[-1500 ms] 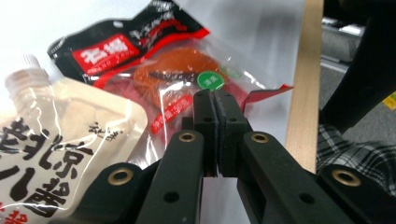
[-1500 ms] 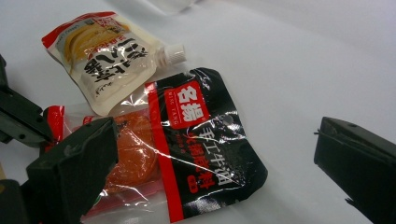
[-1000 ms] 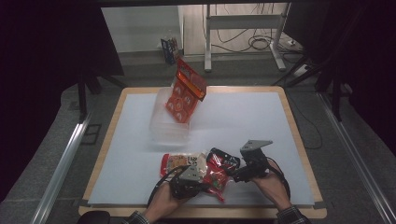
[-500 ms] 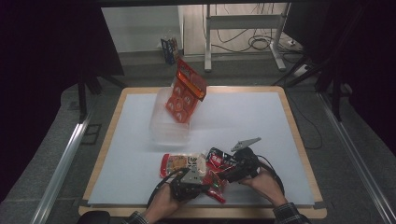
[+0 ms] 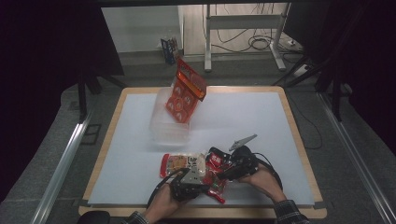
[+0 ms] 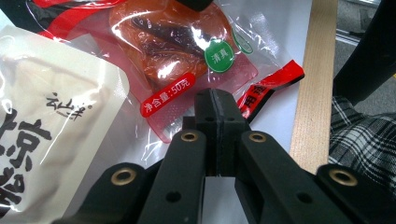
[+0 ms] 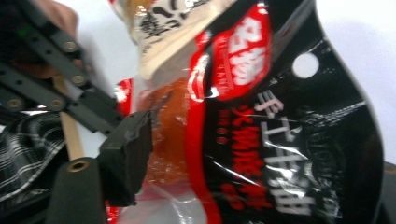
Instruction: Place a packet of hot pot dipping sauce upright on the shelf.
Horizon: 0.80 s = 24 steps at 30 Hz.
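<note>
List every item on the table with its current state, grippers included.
left gripper: jaws shut, pinching the edge of the clear red-trimmed packet.
right gripper: jaws just been closing, black and red packet between them.
white packet: lying flat beside the clear one.
clear plastic bin: upright on the white table.
orange snack bag: standing tilted in the bin.

Snack packets [image 6: 182, 65] are glossy clear plastic w/ reflections; gripper jaws matt black plastic; table edge [image 6: 314, 84] pale smooth wood.
</note>
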Tool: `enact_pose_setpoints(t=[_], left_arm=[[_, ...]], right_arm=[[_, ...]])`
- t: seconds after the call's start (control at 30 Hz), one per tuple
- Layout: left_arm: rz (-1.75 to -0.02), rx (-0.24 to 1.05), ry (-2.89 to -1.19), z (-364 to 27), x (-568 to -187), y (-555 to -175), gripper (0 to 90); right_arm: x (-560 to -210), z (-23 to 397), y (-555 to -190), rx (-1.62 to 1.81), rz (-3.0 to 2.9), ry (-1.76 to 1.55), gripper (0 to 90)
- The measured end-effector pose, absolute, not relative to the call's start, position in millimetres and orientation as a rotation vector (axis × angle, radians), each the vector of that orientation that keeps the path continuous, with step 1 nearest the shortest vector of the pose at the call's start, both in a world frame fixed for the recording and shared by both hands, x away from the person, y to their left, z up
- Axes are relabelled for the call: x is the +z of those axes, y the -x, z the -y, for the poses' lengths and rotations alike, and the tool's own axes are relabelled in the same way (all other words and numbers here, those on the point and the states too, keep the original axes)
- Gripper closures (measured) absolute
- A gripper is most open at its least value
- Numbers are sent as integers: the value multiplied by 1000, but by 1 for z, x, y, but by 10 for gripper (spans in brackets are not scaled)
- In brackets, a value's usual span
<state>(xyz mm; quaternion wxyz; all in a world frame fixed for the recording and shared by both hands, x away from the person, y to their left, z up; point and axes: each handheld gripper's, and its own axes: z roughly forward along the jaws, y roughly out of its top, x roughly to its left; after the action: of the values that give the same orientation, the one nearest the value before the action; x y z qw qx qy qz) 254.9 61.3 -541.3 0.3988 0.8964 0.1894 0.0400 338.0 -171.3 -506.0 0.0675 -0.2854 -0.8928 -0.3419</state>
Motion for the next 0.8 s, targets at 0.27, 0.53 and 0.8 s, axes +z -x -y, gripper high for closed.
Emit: enact_pose_setpoints(t=[0.27, 0.53, 0.8], left_arm=[[-483, 96, -2267, -62, -541, -255, 900], [-463, 73, -2250, -62, -541, -252, 786], [-456, 92, -2227, -59, -539, -244, 436]], right_arm=[[-496, 165, -329, -1131, 2597, 754, 523], [-489, 165, -323, -1139, 2605, 767, 669], [-473, 179, -321, -1256, 2618, 826, 718]])
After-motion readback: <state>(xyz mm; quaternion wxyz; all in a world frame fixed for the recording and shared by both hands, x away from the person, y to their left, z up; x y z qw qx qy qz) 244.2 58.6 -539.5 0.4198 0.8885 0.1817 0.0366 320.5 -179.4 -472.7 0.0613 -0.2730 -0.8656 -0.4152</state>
